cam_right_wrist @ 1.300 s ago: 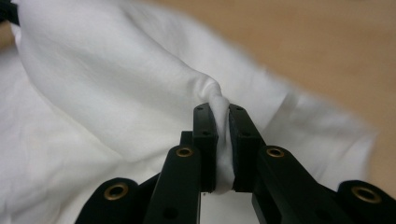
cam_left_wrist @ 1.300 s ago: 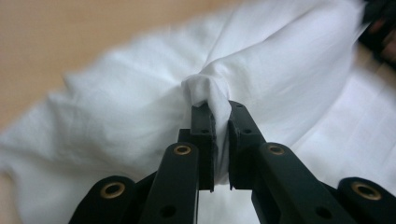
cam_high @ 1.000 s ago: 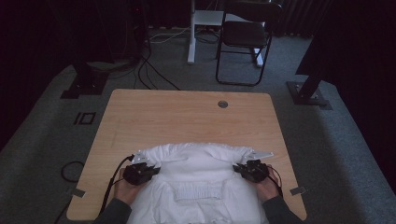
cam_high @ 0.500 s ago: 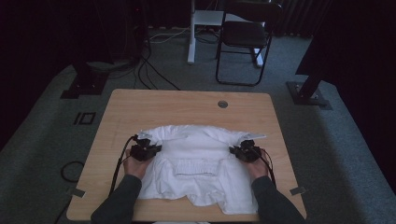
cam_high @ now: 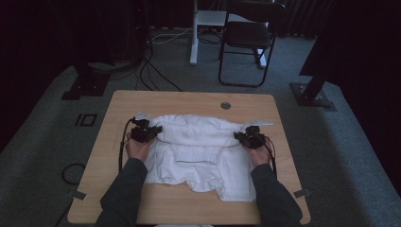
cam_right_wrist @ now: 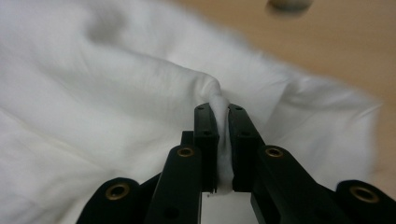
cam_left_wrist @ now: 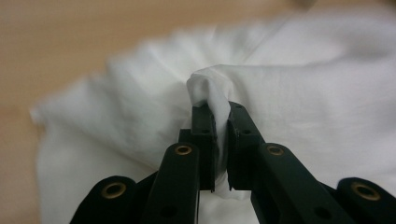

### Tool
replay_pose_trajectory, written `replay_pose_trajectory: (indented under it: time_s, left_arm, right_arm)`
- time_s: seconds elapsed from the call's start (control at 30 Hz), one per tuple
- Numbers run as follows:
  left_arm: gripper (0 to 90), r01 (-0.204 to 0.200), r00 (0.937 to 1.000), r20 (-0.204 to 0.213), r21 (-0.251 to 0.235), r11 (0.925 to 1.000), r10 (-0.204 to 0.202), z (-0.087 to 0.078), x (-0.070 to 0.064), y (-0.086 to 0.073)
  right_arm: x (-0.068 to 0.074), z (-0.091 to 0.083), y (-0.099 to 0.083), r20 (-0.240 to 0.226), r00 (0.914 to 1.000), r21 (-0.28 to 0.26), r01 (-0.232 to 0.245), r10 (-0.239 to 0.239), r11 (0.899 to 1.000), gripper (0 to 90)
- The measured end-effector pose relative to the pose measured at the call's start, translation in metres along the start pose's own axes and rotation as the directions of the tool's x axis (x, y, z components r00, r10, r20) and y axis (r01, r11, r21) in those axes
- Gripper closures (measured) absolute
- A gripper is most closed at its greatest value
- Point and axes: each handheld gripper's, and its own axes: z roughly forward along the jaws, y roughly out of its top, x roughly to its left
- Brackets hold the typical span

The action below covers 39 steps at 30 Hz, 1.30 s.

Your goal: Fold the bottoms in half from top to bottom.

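Observation:
A white garment (cam_high: 198, 151) lies spread on the wooden table (cam_high: 189, 101), its far part folded over toward the table's back. My left gripper (cam_high: 144, 132) is at the garment's left side, shut on a pinched fold of the white cloth (cam_left_wrist: 208, 91). My right gripper (cam_high: 248, 138) is at the garment's right side, likewise shut on a bunched fold of cloth (cam_right_wrist: 217, 95). In both gripper views the black jaws stand close together with white fabric squeezed between them.
A round grommet (cam_high: 225, 105) sits in the table near its far edge. A black chair (cam_high: 248, 40) and a white post (cam_high: 194, 33) stand on the carpet beyond the table. Cables (cam_high: 156, 71) run across the floor at the back left.
Both grippers have moved away from me toward the table's far side, dragging the held cloth with them. More of the garment now lies on the table.

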Motion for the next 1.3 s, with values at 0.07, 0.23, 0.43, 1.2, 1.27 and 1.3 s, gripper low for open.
replay_pose_trajectory:
  time_s: [0.07, 0.23, 0.43, 1.2, 1.27, 1.3]
  left_arm:
    - [84.6, -0.003, 0.9987, 0.05, -0.081, 0.9967, 0.007, -0.019, 0.0, 0.011]
    - [85.0, 0.002, 0.992, 0.123, -0.235, 0.9721, 0.027, -0.059, -0.007, 0.04]
    - [85.1, -0.012, 0.9817, 0.178, -0.299, 0.9543, 0.068, -0.093, -0.015, 0.044]
    - [63.1, -0.016, 0.9716, 0.23, -0.179, 0.9837, 0.058, -0.095, -0.029, -0.014]
    - [63.2, -0.033, 0.9723, 0.224, -0.155, 0.9873, 0.068, -0.08, -0.042, -0.006]
    - [63.2, -0.038, 0.973, 0.221, -0.139, 0.9895, 0.068, -0.071, -0.049, -0.003]
  right_arm:
    - [-0.002, -0.009, 0.005, -0.001, 1.0, -0.037, 0.001, -0.001, 0.999, 84.6]
    - [-0.008, -0.043, 0.032, -0.03, 0.9995, -0.159, -0.014, 0.01, 0.987, 84.7]
    - [-0.003, -0.088, 0.052, -0.038, 0.9986, -0.333, 0.022, -0.037, 0.943, 84.8]
    - [0.041, -0.098, -0.023, -0.114, 0.9896, -0.252, 0.055, -0.087, 0.966, 49.1]
    - [0.056, -0.081, -0.013, -0.084, 0.9884, -0.224, 0.105, -0.126, 0.969, 51.2]
    - [0.062, -0.07, -0.008, -0.072, 0.987, -0.199, 0.127, -0.144, 0.972, 51.5]
